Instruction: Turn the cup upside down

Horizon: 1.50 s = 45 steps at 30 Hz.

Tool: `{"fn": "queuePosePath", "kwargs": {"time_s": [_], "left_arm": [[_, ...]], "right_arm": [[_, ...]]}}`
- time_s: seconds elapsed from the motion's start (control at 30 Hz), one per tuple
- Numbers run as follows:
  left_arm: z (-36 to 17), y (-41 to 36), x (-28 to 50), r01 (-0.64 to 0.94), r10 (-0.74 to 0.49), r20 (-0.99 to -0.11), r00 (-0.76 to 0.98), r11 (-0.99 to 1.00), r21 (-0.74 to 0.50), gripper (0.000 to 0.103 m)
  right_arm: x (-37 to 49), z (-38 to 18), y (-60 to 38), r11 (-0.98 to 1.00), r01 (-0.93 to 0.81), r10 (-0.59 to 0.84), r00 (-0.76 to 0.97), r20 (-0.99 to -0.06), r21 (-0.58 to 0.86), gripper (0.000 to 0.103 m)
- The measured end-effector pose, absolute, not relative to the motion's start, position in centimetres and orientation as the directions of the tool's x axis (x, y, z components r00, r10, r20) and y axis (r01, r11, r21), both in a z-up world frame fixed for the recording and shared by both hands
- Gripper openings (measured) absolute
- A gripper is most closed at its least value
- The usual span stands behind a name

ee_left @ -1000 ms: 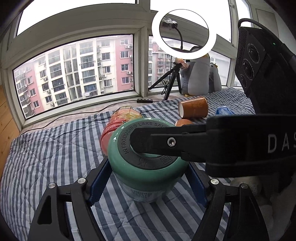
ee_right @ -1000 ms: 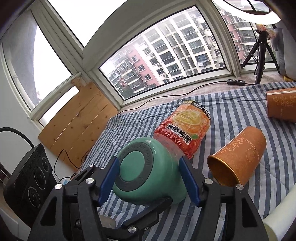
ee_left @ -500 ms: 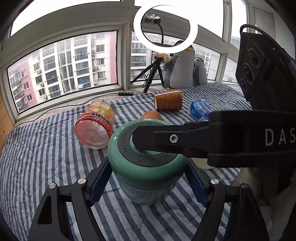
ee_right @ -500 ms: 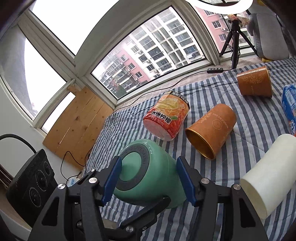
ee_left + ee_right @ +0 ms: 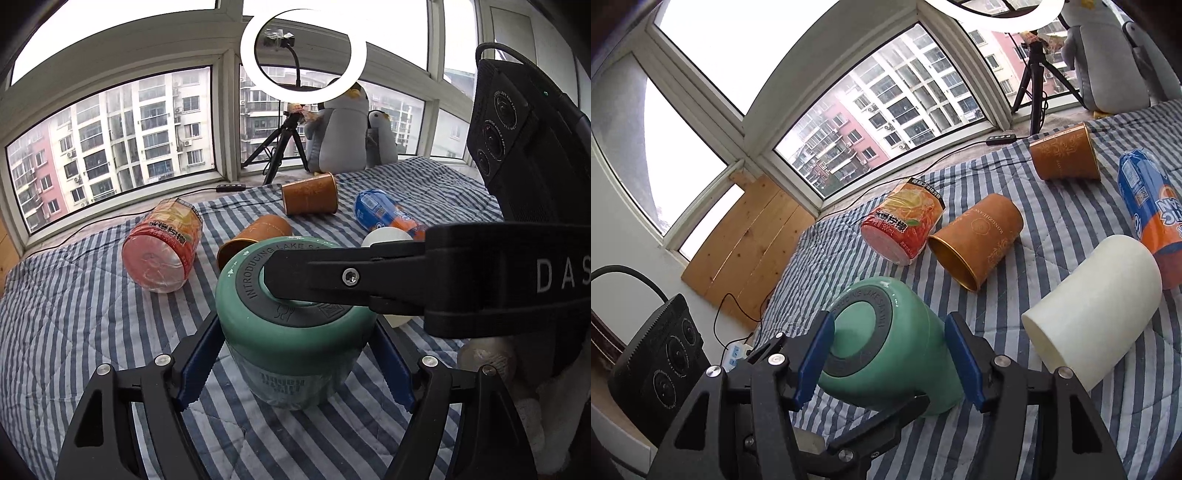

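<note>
A green cup (image 5: 291,332) stands upside down on the striped blanket (image 5: 74,314), its dark grey base facing up. My left gripper (image 5: 291,354) has its blue pads on both sides of the cup's lower body. The cup also shows in the right wrist view (image 5: 886,347), between the blue pads of my right gripper (image 5: 886,354), which grips it from the side. One right finger (image 5: 332,280) crosses over the cup's base in the left wrist view. Whether the cup's rim rests on the blanket I cannot tell.
Lying on the blanket: a red-orange bottle (image 5: 901,221), two brown paper cups (image 5: 975,240) (image 5: 1063,155), a white cup (image 5: 1093,317) and a blue-orange packet (image 5: 1148,206). Behind stand a ring light tripod (image 5: 284,147) and penguin plush toys (image 5: 340,129) at the window.
Both grippers and the green cup have moved left and back across the blanket; the bottle and paper cups now show further off. The grip on the cup is unchanged.
</note>
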<state>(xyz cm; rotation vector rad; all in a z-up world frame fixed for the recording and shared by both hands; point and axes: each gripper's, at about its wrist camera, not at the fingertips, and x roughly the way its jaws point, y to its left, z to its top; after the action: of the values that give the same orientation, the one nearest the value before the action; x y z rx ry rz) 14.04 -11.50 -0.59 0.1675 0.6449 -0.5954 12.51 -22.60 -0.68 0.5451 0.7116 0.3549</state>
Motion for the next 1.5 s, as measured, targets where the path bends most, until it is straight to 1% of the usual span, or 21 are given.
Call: {"fn": "queuePosePath", "kwargs": {"time_s": [0.1,0.17,0.2,0.37,0.47,0.53,0.57,0.63,0.7,0.77,0.83,0.97,1.1,1.2,1.33,1.5], "left_arm": [[-0.6,-11.6,13.6,0.555,-0.446,-0.598,0.667,0.832,-0.001,0.083],[-0.6,-11.4,13.3,0.548,-0.439,-0.592,0.675,0.836,0.005,0.089],[-0.6,-11.3,13.3,0.544,-0.435,-0.590,0.680,0.839,0.008,0.089],[-0.7,-10.3,12.8,0.522,-0.418,-0.584,0.696,0.853,0.011,0.093],[-0.8,-9.6,12.1,0.518,-0.413,-0.581,0.702,0.855,0.017,0.098],[-0.8,-9.3,11.5,0.507,-0.398,-0.571,0.718,0.861,0.038,0.098],[-0.7,-9.0,11.2,0.499,-0.392,-0.564,0.727,0.866,0.041,0.098],[-0.5,-8.2,10.3,0.492,-0.397,-0.551,0.734,0.870,0.030,0.098],[-0.1,-7.3,9.3,0.481,-0.406,-0.521,0.751,0.877,0.010,0.098],[0.3,-6.3,8.1,0.447,-0.395,-0.468,0.791,0.894,0.001,0.099],[0.7,-5.2,7.0,0.414,-0.388,-0.402,0.829,0.910,-0.023,0.103],[1.2,-3.8,5.0,0.330,-0.328,-0.276,0.903,0.943,-0.042,0.103],[1.1,-2.9,3.2,0.278,-0.288,-0.194,0.938,0.957,-0.080,0.103],[0.8,-3.2,2.1,0.250,-0.253,-0.160,0.954,0.967,-0.043,0.103],[0.6,-3.6,1.2,0.235,-0.235,-0.141,0.962,0.972,-0.018,0.103],[0.3,-4.1,0.9,0.214,-0.211,-0.121,0.970,0.977,0.006,0.103]], "right_arm": [[12.1,-0.5,-22.2,0.834,-0.130,0.447,0.730,-0.517,0.536,0.063],[11.7,-0.4,-22.1,0.853,-0.132,0.420,0.748,-0.513,0.505,0.066],[11.5,-0.4,-22.1,0.857,-0.133,0.413,0.755,-0.510,0.498,0.068],[10.8,-0.5,-22.8,0.865,-0.119,0.386,0.779,-0.494,0.487,0.069],[9.9,-0.3,-23.1,0.876,-0.117,0.363,0.799,-0.479,0.468,0.071],[8.9,-0.1,-23.1,0.886,-0.118,0.343,0.817,-0.463,0.448,0.073],[8.4,-0.1,-23.1,0.892,-0.120,0.333,0.826,-0.455,0.435,0.075],[7.4,0.1,-23.0,0.902,-0.126,0.317,0.842,-0.437,0.413,0.076],[6.4,0.2,-23.0,0.909,-0.132,0.308,0.853,-0.421,0.396,0.076],[5.1,0.3,-23.0,0.917,-0.132,0.287,0.873,-0.393,0.376,0.076],[3.7,0.3,-22.8,0.937,-0.118,0.241,0.900,-0.363,0.329,0.077],[1.3,-0.1,-21.9,0.975,-0.064,0.128,0.943,-0.307,0.213,0.079],[-0.5,-0.7,-20.9,0.994,0.003,0.025,0.969,-0.247,0.110,0.080],[-1.6,-1.1,-20.4,0.996,0.049,-0.033,0.977,-0.210,0.072,0.082],[-2.6,-1.0,-20.7,0.991,0.105,-0.091,0.981,-0.170,0.076,0.085],[-3.2,-1.0,-20.8,0.985,0.157,-0.146,0.980,-0.134,0.068,0.086]]}}
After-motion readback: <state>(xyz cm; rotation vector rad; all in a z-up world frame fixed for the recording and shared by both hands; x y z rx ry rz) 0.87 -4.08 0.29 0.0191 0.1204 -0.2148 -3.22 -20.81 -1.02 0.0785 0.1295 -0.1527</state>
